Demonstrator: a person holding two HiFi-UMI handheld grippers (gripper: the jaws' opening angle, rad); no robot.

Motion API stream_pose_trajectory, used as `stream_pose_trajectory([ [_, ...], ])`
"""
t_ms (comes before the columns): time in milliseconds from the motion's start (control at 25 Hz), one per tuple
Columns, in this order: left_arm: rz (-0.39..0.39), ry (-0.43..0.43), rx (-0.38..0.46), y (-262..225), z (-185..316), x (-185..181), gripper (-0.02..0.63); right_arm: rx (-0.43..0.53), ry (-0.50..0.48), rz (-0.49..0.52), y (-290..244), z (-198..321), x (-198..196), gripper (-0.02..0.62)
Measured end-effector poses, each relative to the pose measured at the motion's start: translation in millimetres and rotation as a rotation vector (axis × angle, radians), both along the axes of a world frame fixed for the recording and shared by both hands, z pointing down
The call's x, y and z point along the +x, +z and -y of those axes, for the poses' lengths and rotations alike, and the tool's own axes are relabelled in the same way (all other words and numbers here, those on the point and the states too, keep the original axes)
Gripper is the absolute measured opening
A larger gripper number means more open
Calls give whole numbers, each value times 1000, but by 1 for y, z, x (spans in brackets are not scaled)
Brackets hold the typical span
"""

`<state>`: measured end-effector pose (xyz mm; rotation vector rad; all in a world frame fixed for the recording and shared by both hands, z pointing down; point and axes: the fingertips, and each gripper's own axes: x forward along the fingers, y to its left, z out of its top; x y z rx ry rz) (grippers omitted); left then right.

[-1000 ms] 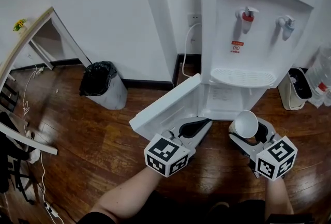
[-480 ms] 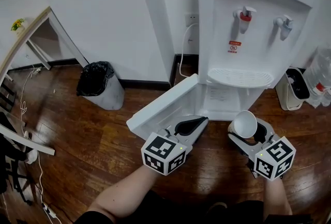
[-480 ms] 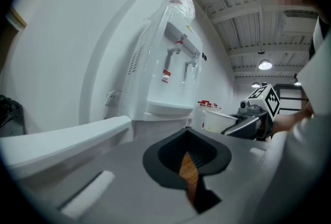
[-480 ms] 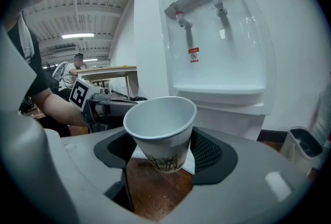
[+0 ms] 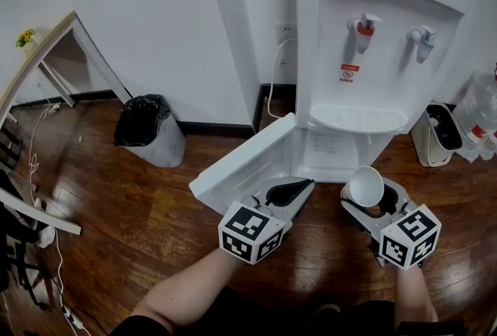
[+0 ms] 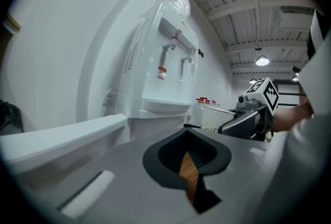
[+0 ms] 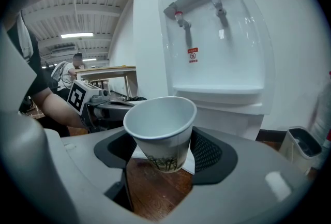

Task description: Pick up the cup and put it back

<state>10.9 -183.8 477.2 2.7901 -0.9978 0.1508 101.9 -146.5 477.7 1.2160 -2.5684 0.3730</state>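
The right tongs [image 5: 371, 193] clamp the paper cup [image 5: 366, 185], the left tongs [image 5: 299, 187] just opened up empty, so next is probably setting it back in the open cabinet [image 5: 330, 150].

glossy wooden floor [image 5: 140, 195]; a white water dispenser [image 5: 373, 55] stands on it against the wall, a black-bagged bin [image 5: 147, 129] to its left, a small pale bin [image 5: 435, 136] to its right, loose cables [image 5: 33, 164] far left.
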Motion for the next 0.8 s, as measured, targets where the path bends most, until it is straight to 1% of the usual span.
stream_pose_trajectory([
  [280,-16,-17,20,-5,-4,1,209,6,-1,-2,-2,-2,0,325],
  [520,-36,-36,10,-11,-3,-3,209,14,-6,-6,-7,-7,0,325],
  [800,-33,-28,20,-16,-9,-2,209,29,-17,-7,-16,-14,-2,325],
])
